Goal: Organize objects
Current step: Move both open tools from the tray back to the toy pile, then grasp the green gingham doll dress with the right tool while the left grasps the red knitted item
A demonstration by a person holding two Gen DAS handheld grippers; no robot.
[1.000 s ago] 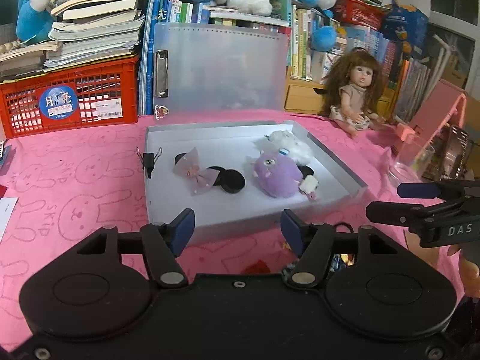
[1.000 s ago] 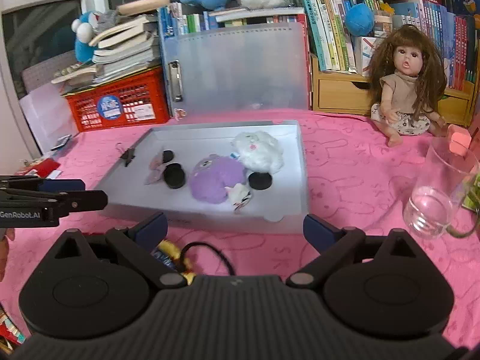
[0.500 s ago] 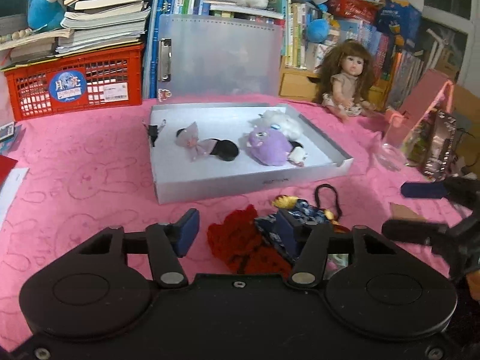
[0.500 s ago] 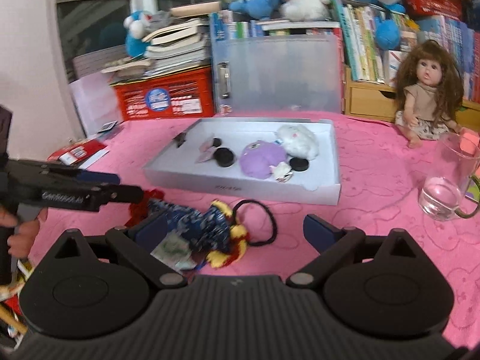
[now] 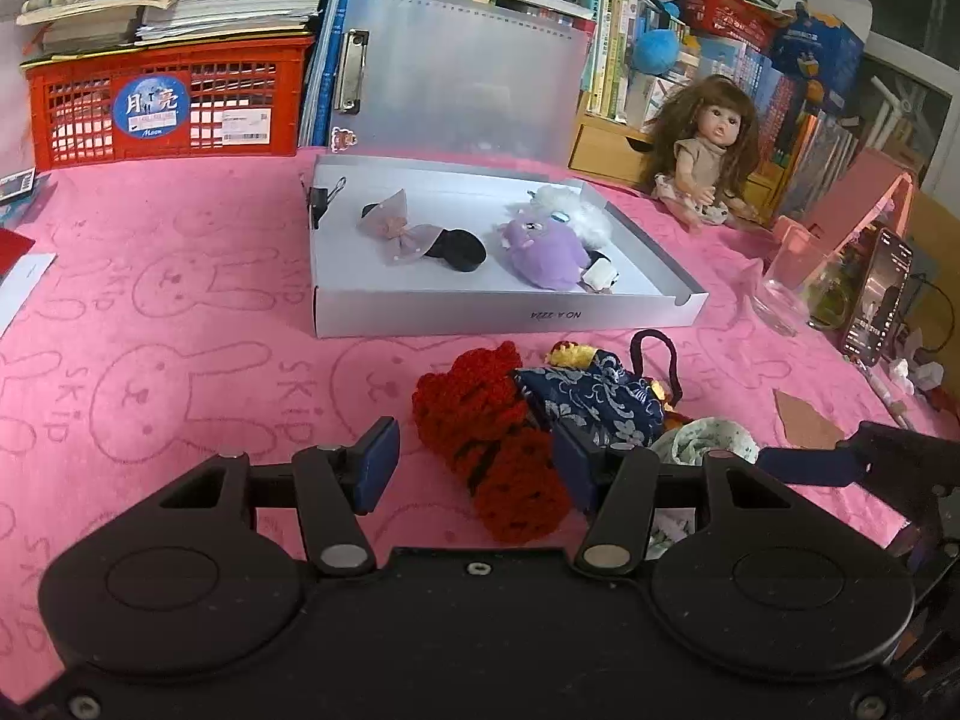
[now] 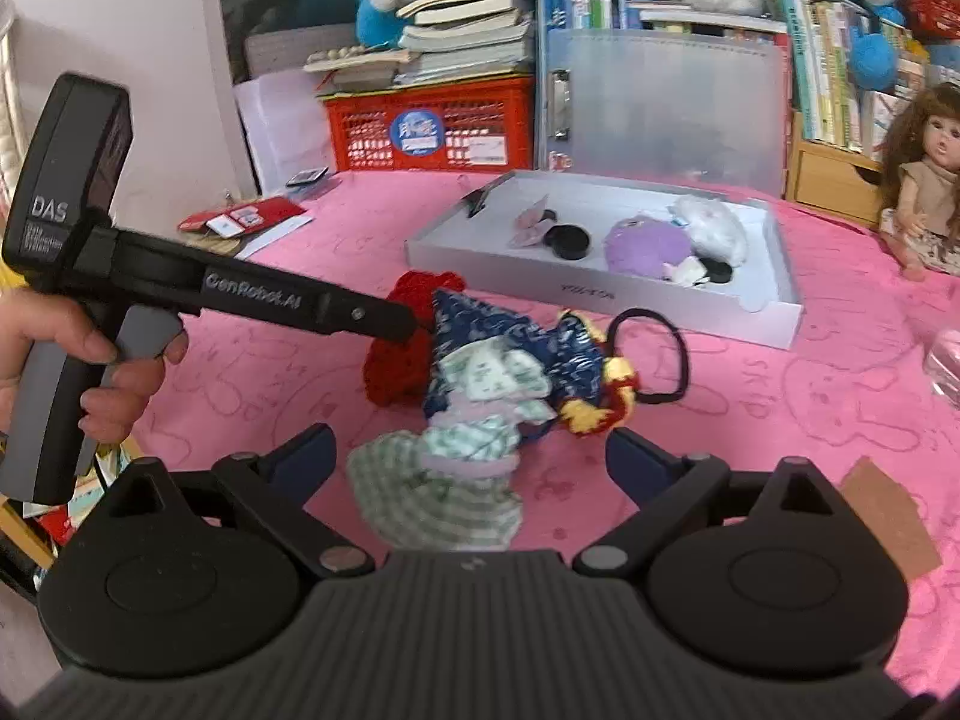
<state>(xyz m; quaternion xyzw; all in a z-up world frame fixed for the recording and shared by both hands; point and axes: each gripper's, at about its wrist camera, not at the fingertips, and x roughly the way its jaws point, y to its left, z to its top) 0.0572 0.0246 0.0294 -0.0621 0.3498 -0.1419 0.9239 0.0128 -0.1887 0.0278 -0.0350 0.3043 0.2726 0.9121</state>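
A pile of hair ties lies on the pink cloth: a red crochet scrunchie (image 5: 492,438) (image 6: 399,354), a navy patterned one (image 5: 594,399) (image 6: 522,336), green-white ones (image 6: 444,486), a yellow-red one (image 6: 600,414) and a thin black band (image 6: 654,354). My left gripper (image 5: 474,465) is open, with the red scrunchie between its fingers. My right gripper (image 6: 471,459) is open, just short of the green-white scrunchies. The white box (image 5: 480,312) (image 6: 600,294) behind holds a purple plush (image 5: 546,249), a pink bow (image 5: 396,234) and black ties.
A doll (image 5: 708,150) sits at the back right. A glass (image 5: 786,282), a phone (image 5: 879,300) and a pink stand are on the right. A red crate (image 5: 168,108), a clear file case (image 5: 462,72) and books line the back. Cards (image 6: 240,219) lie at the left.
Both grippers have pulled back and down from the box. The pile of hair ties has come into view, and the left fingers now sit around the red scrunchie.
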